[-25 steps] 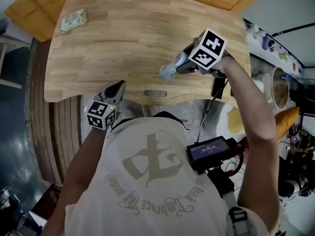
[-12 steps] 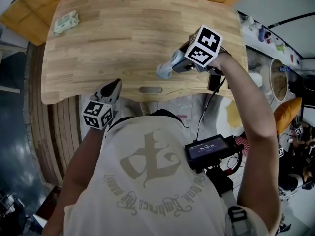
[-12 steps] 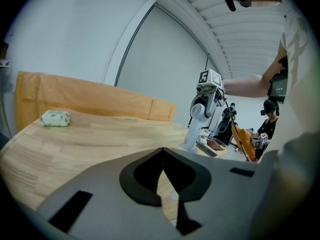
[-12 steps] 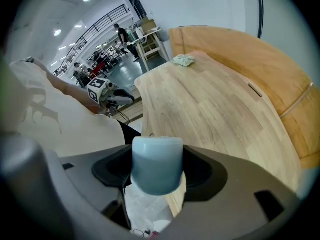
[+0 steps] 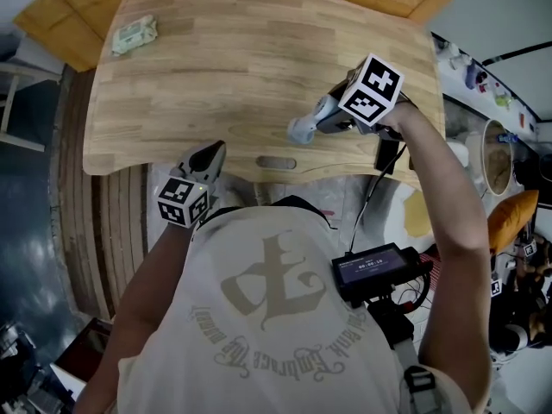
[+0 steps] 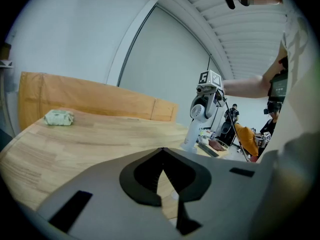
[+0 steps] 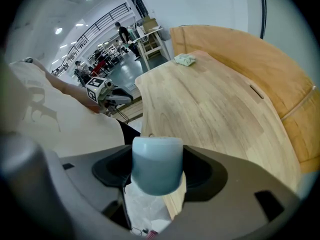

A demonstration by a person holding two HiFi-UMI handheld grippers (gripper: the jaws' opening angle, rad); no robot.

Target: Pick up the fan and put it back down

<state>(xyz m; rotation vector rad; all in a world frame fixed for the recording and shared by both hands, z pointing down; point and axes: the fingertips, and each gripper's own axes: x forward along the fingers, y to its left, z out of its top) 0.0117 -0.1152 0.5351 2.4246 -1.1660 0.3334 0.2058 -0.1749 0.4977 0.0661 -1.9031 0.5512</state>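
Note:
The fan (image 5: 304, 128) is a small pale blue and white hand-held one. My right gripper (image 5: 328, 115) is shut on it over the front right part of the wooden table (image 5: 241, 59). In the right gripper view its pale blue end (image 7: 156, 164) fills the gap between the jaws. From the left gripper view the fan (image 6: 196, 121) stands upright, its lower end at the tabletop; whether it touches is unclear. My left gripper (image 5: 210, 155) hangs at the table's front edge, jaws together on nothing.
A green and white packet (image 5: 134, 34) lies at the table's far left corner. An orange board (image 5: 52, 24) runs behind the table. A slot (image 5: 276, 162) is cut near the front edge. A black box with a screen (image 5: 379, 270) and a cable hang at the person's waist.
The head camera has shifted a little. The right gripper with the fan stays at nearly the same spot over the table's front right. The left gripper has not visibly moved.

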